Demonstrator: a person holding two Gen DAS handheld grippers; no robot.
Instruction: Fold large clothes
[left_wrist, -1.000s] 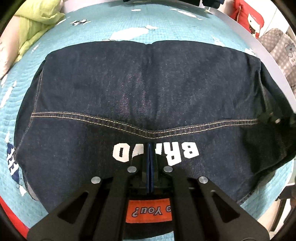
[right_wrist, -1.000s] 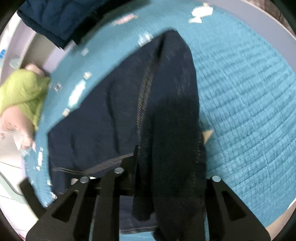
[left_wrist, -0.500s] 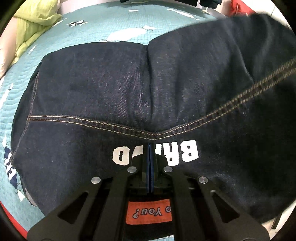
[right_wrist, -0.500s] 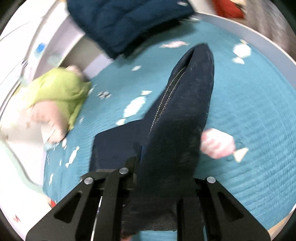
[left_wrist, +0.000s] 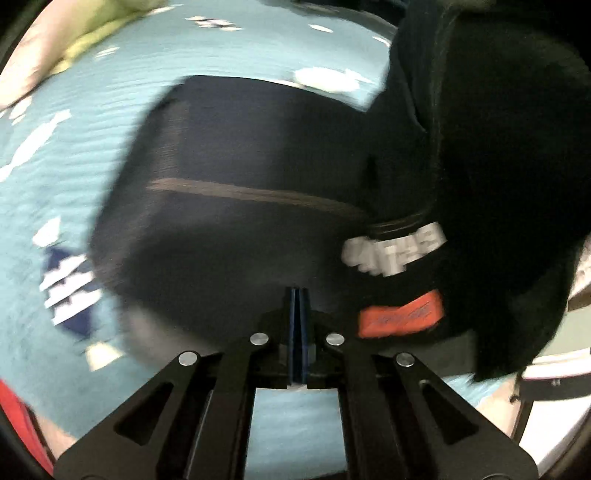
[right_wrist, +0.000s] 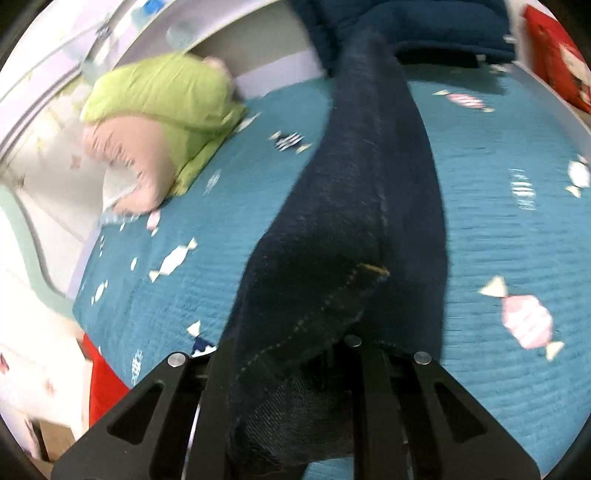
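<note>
Both views are lit evenly by soft indoor light, without glare. The left wrist view is strongly smeared by motion blur, and the dark denim garment (left_wrist: 258, 192) is almost without detail. The right wrist view is sharper; straight lines are bent at the fisheye edges, where black corners are seen.

Right gripper (right_wrist: 314, 354) grips a bunched fold of dark denim (right_wrist: 354, 229); the fingers are mostly hidden under the cloth. The denim rises from the gripper as a long band toward the far edge of the bed (right_wrist: 498, 229). The bedspread is teal with a candy print. A green and pink pillow (right_wrist: 159, 122) lies at the upper left. A navy quilt (right_wrist: 406, 22) lies along the far edge.
</note>
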